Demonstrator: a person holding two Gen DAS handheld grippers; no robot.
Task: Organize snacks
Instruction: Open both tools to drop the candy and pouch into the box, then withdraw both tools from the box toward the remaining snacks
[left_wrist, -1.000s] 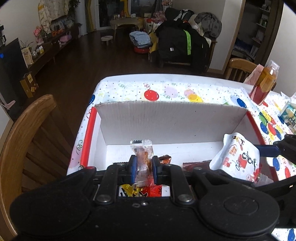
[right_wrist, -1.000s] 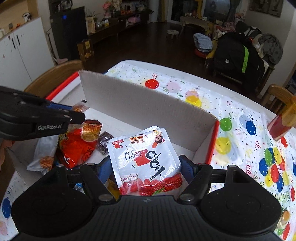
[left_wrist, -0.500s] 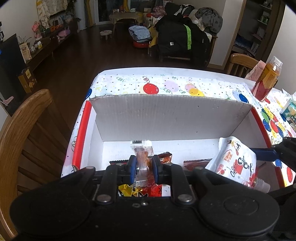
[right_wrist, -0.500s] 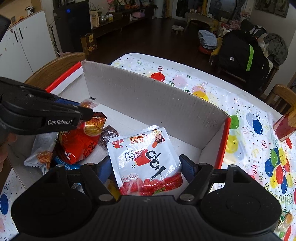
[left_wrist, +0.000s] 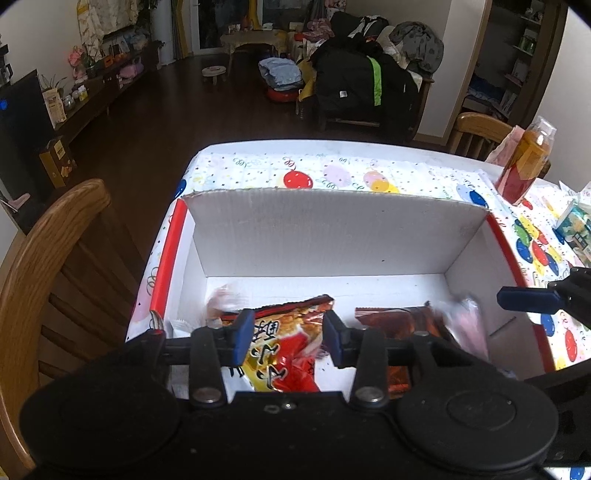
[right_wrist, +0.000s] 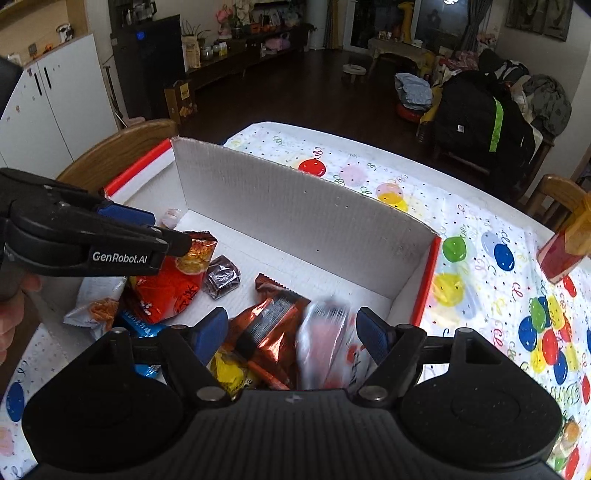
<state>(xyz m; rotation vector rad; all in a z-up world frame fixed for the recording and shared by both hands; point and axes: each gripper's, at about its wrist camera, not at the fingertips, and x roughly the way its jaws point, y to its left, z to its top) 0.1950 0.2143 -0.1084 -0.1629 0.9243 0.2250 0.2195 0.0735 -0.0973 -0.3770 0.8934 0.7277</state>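
A white cardboard box (left_wrist: 332, 236) with red edges stands on the balloon-print tablecloth. My left gripper (left_wrist: 288, 328) is open over a red and yellow snack bag (left_wrist: 284, 343) lying in the box. A small clear orange packet (left_wrist: 225, 299), blurred, drops at the box's left. My right gripper (right_wrist: 293, 330) is open too. A white pouch (right_wrist: 328, 332) with red print falls blurred between its fingers onto a shiny brown packet (right_wrist: 273, 321). The left gripper (right_wrist: 166, 232) shows at the left of the right wrist view, above the red bag (right_wrist: 173, 284).
More snacks lie in the box: a dark small packet (right_wrist: 221, 277), a white and orange one (right_wrist: 96, 302), a blue one (right_wrist: 144, 325). A bottle of orange liquid (left_wrist: 524, 166) and a small carton (left_wrist: 572, 221) stand at the right. A wooden chair (left_wrist: 44, 258) is at the left.
Both grippers have opened. The left one let go of the small orange packet and the right one let go of the white pouch; both packets are falling into the box.
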